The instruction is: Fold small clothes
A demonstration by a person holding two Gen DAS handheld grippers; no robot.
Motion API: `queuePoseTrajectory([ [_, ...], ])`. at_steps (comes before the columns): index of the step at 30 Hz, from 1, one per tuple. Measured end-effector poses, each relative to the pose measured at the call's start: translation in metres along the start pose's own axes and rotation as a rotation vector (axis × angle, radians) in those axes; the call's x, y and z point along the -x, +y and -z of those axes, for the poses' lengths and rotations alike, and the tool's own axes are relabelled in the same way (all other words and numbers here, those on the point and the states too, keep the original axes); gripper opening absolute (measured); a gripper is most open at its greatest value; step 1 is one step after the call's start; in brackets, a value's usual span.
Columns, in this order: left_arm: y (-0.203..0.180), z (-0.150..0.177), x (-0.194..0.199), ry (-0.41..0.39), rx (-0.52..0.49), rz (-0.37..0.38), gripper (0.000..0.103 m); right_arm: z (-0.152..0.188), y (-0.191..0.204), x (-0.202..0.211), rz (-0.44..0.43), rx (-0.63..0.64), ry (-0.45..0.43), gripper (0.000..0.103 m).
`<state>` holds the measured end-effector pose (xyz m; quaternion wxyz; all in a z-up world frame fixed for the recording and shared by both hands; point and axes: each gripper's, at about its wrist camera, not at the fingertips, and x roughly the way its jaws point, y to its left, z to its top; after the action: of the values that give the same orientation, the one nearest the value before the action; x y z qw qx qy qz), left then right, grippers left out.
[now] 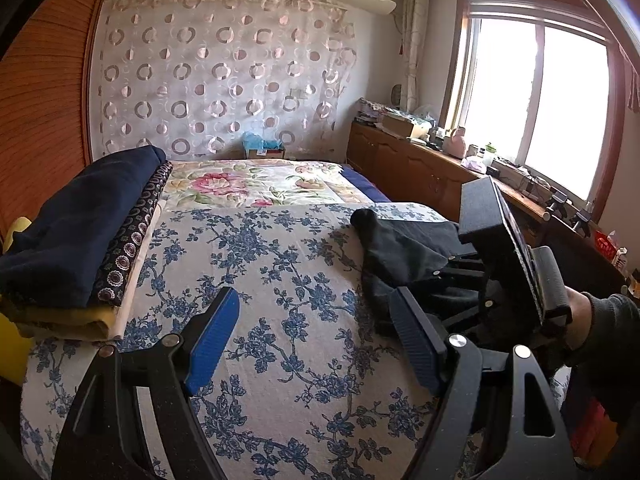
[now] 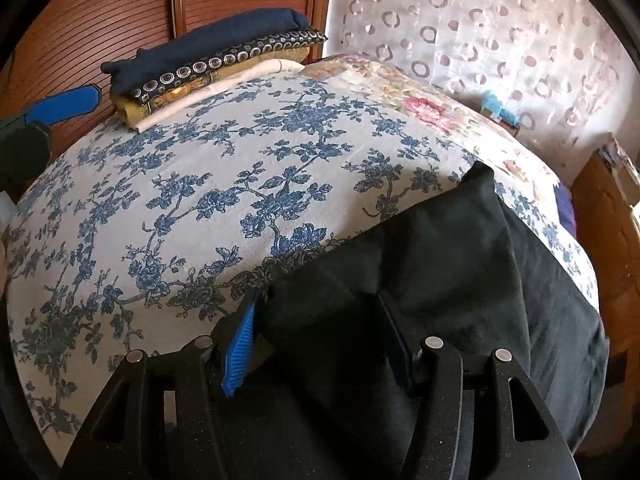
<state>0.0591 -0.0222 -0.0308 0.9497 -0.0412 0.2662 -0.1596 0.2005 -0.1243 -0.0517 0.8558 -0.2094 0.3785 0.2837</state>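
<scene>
A black garment (image 2: 420, 248) is being gripped between the fingers of the right gripper (image 2: 320, 344), its cloth spreading beyond them over the bed (image 2: 200, 200). The left gripper (image 1: 316, 336) is being held with fingers apart and empty. Farther beyond, folded clothes (image 1: 80, 240) are being kept stacked at the bed's edge.

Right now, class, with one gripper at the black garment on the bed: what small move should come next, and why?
Probably bring the left gripper, open over bare bedspread, across to the black garment's free edge: the right gripper straddles one bunched part only.
</scene>
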Motion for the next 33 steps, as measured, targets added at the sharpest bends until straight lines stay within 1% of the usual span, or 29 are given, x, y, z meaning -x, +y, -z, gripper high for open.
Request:
queuePoseTrajectory([
  [1,-0.001,0.000,0.000,0.001,-0.001,0.002,0.078,0.001,0.001,0.001,0.008,0.005,-0.003,0.054],
  [3,-0.003,0.001,-0.001,0.002,-0.004,0.006,0.078,0.002,-0.001,0.004,0.032,0.012,-0.002,0.040],
  [4,-0.005,0.001,-0.001,0.005,-0.008,0.009,0.078,0.004,-0.003,0.009,0.049,0.010,0.000,0.022],
  [5,-0.006,0.002,-0.001,0.006,-0.009,0.010,0.079,0.004,-0.008,0.012,0.036,-0.002,0.001,0.017],
  [7,-0.009,0.003,-0.002,0.012,-0.016,0.016,0.079,0.004,-0.016,0.023,0.013,-0.020,-0.019,0.016],
  [10,-0.013,0.004,-0.002,0.019,-0.025,0.028,0.078,0.002,-0.037,0.048,0.021,-0.061,-0.075,0.015],
  [12,-0.016,0.005,-0.003,0.023,-0.028,0.037,0.079,0.003,-0.056,0.066,0.020,-0.116,-0.118,0.015],
  [16,-0.021,0.006,-0.006,0.031,-0.035,0.044,0.079,0.007,-0.092,0.100,-0.003,-0.207,-0.202,0.015],
  [19,-0.025,0.007,-0.007,0.038,-0.044,0.050,0.079,0.009,-0.105,0.114,0.061,-0.222,-0.222,0.015],
  [20,-0.026,0.006,-0.008,0.040,-0.047,0.050,0.079,0.010,-0.110,0.116,0.080,-0.224,-0.220,0.015],
  [22,-0.028,0.007,-0.008,0.044,-0.050,0.056,0.079,0.014,-0.123,0.119,0.149,-0.231,-0.203,0.015],
  [24,-0.029,0.008,-0.008,0.048,-0.052,0.062,0.079,0.020,-0.141,0.117,0.215,-0.268,-0.176,0.015],
  [27,-0.034,0.010,-0.011,0.060,-0.056,0.072,0.079,0.036,-0.168,0.102,0.416,-0.307,-0.094,0.015],
  [28,-0.035,0.011,-0.012,0.065,-0.059,0.075,0.079,0.043,-0.174,0.094,0.479,-0.319,-0.057,0.020],
  [29,-0.037,0.013,-0.012,0.068,-0.065,0.079,0.079,0.050,-0.178,0.087,0.534,-0.332,-0.017,0.029],
  [30,-0.039,0.013,-0.012,0.071,-0.071,0.082,0.079,0.056,-0.181,0.083,0.561,-0.351,0.002,0.033],
  [31,-0.042,0.014,-0.013,0.076,-0.077,0.085,0.078,0.062,-0.182,0.083,0.564,-0.376,0.000,0.039],
  [33,-0.045,0.015,-0.014,0.085,-0.085,0.092,0.078,0.073,-0.178,0.088,0.511,-0.415,-0.030,0.040],
])
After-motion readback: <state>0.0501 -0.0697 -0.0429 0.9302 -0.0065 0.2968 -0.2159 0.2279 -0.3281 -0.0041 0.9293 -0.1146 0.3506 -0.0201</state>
